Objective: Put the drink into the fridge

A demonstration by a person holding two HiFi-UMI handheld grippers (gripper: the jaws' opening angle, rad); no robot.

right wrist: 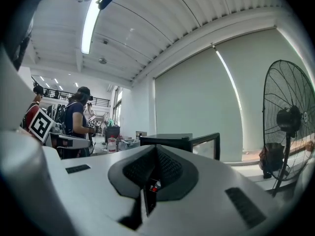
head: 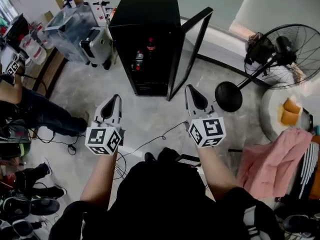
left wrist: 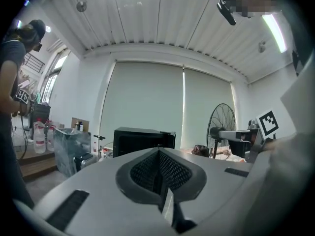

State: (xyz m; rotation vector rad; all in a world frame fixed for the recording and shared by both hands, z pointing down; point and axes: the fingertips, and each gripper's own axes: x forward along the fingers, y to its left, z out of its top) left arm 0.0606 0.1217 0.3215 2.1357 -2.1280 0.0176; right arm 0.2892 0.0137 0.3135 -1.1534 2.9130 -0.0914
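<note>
I'm standing in a large, lab-like work hall set up for recording.

Under me is a bare concrete floor (head: 150, 109) with loose cables (head: 150, 143) trailing across it. A small black fridge (head: 145, 14) stands straight on that floor, its glass door (head: 192, 44) swung open and bottles (head: 150, 48) inside. Clear plastic bins (head: 70, 26) sit beside it, and a tall pedestal fan (head: 282, 54) stands off to my right. Overhead runs a ribbed panel ceiling (left wrist: 162, 18) with strip lights (right wrist: 90, 21), and long roller blinds (left wrist: 142, 102) cover the far wall. Other people (right wrist: 76, 119) work along the left side, one holding a cube with square markers (head: 13, 66), and shoes (head: 25, 204) lie near them.
</note>
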